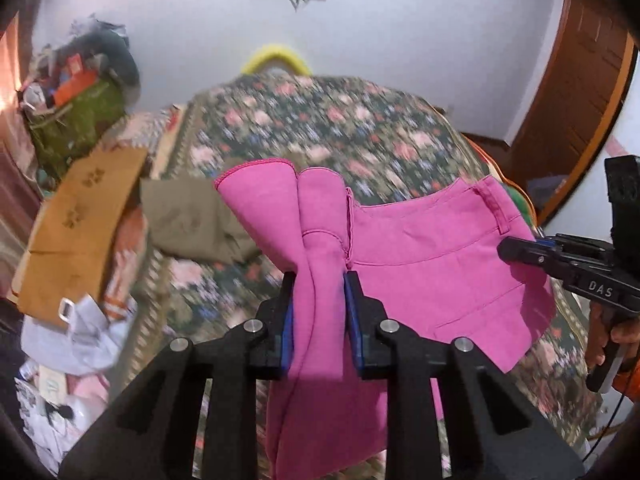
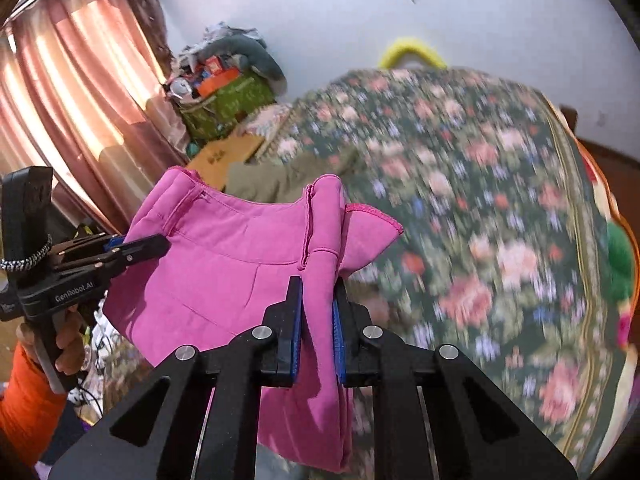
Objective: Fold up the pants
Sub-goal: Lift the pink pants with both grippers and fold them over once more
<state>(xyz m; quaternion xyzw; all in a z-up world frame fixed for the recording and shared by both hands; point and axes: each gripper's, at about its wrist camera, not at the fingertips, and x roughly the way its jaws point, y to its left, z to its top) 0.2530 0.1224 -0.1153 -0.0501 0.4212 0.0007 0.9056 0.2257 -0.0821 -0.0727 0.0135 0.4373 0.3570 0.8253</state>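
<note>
The pink pants hang lifted over the floral bedspread; the left gripper clamps one bunched waist end, the right gripper clamps the other; olive pants lie folded on the bed behind.

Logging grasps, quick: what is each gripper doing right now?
Left gripper: shut on the pink pants.
Right gripper: shut on the pink pants.

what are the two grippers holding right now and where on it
Both hold the pink pants, lifted over the bed: the left gripper and the right gripper each clamp a bunched fold near the waistband.
</note>
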